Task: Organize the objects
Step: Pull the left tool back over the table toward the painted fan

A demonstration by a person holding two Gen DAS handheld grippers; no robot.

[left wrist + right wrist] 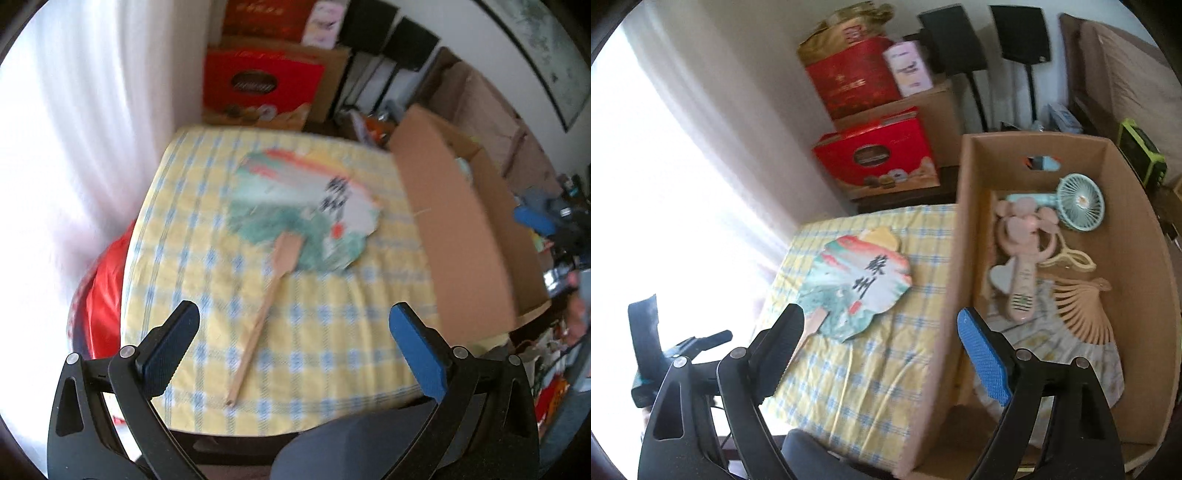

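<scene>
With both the left gripper (293, 325) and right gripper (881, 328) wide and empty, the flat paper fan (303, 210), mid-frame, could slide away under a shallow pinch.

Strong daylight floods in through the curtain (74, 147) on the left — blown out to white glare in both views. The left wrist view is smeared by motion blur, the fan (306, 206) and box (461, 229) soft. The right wrist view is sharper — fisheye bending and dark corners frame both.
</scene>
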